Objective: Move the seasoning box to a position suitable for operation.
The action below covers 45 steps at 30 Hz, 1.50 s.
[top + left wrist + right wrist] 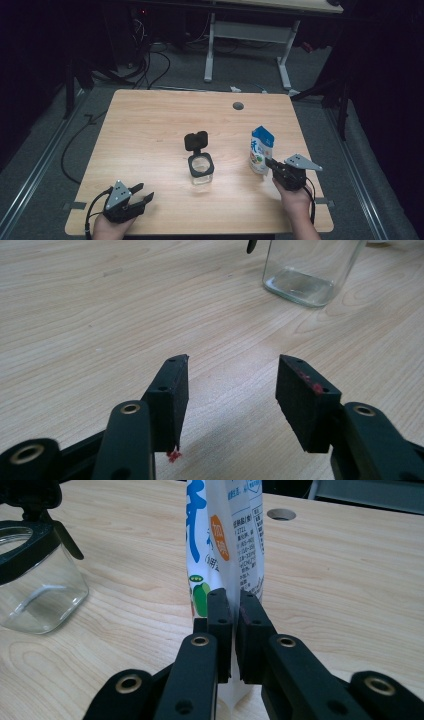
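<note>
Pouch [225, 545] upright, long axis vertical, pinched by right gripper [233, 625]; left gripper [232, 390] agape, empty

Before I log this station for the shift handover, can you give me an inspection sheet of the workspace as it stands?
Surface: wooden table, bare apart from the job's things; round cable hole near the far edge.
Job's things: clear square jar at the centre, its black hinged lid flipped open, looks empty; blue and white pouch standing upright to its right.
Clutter: nothing seen.
Grippers: left gripper open over bare wood near the front left corner; right gripper shut on the pouch's side seam.
Cables: one trails from each gripper; a black cable loops on the floor beyond the table.
Surroundings: grey floor, white desk frame behind, dark room.
</note>
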Each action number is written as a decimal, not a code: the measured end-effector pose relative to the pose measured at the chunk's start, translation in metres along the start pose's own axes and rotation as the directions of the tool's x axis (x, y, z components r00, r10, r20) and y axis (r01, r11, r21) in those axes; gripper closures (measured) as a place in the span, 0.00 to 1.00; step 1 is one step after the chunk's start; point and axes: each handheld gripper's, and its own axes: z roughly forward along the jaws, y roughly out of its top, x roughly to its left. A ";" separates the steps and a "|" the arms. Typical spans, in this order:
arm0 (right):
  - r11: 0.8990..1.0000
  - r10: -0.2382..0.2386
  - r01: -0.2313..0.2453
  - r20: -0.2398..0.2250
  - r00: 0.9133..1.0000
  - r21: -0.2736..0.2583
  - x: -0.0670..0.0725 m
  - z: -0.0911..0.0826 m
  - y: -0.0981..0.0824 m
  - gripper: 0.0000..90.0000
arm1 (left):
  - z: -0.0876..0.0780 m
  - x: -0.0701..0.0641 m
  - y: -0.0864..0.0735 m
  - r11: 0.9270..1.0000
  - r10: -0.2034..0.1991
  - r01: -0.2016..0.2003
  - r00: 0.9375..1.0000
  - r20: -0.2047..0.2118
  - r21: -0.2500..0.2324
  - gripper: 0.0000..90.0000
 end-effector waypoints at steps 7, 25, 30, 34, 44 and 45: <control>0.999 0.021 -0.021 -0.003 1.000 -0.047 0.007 -0.004 -0.021 0.96 | -0.001 -0.004 -0.002 1.000 0.000 0.000 1.000 0.003 0.003 0.53; 0.995 0.061 -0.060 0.015 0.998 -0.076 0.009 0.003 -0.016 0.82 | 0.000 -0.003 -0.003 1.000 0.005 -0.005 1.000 0.000 0.006 0.52; 0.995 0.057 -0.055 0.026 0.998 -0.081 0.010 0.005 -0.019 0.85 | 0.001 -0.003 -0.004 1.000 0.003 -0.003 1.000 -0.002 0.006 0.52; 0.993 0.068 -0.066 0.017 0.998 -0.094 0.008 0.005 -0.021 0.86 | 0.001 -0.004 -0.004 1.000 -0.003 0.003 1.000 0.000 0.003 0.52; 0.995 0.057 -0.054 0.037 0.998 -0.082 0.010 0.007 -0.022 0.88 | 0.000 -0.005 -0.004 1.000 0.006 -0.006 1.000 0.003 0.004 0.52; 0.996 0.050 -0.047 0.037 0.998 -0.073 0.010 0.006 -0.021 0.89 | 0.000 -0.004 -0.004 1.000 0.007 -0.007 1.000 0.003 0.006 0.52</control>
